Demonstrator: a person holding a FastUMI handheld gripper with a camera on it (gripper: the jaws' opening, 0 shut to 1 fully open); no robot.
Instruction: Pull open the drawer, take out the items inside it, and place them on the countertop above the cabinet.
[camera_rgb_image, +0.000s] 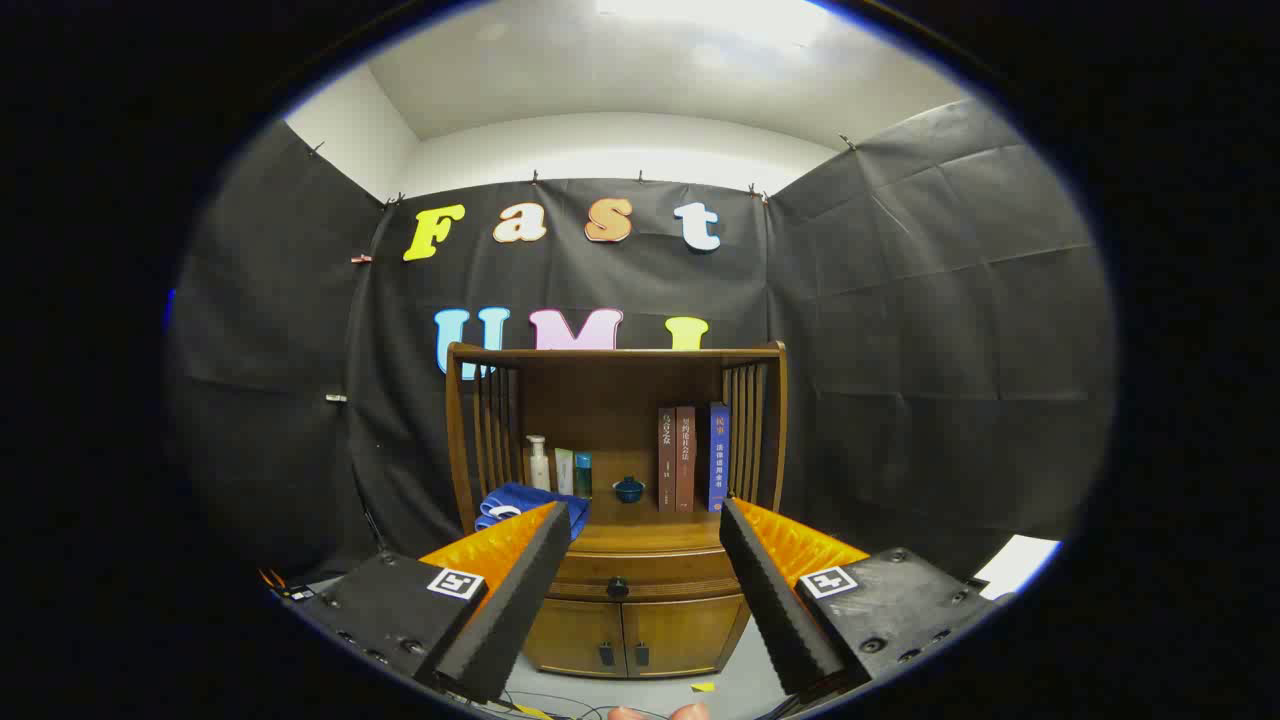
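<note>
Gripper view: the gripper (645, 520) holds its fingers wide apart and empty, well short of the brown wooden cabinet's shut drawer (640, 578); reaching its small dark knob (617, 587) looks next.

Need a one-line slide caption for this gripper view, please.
Open gripper faces the brown wooden cabinet, its closed drawer's round dark knob between and beyond the fingers.
</note>
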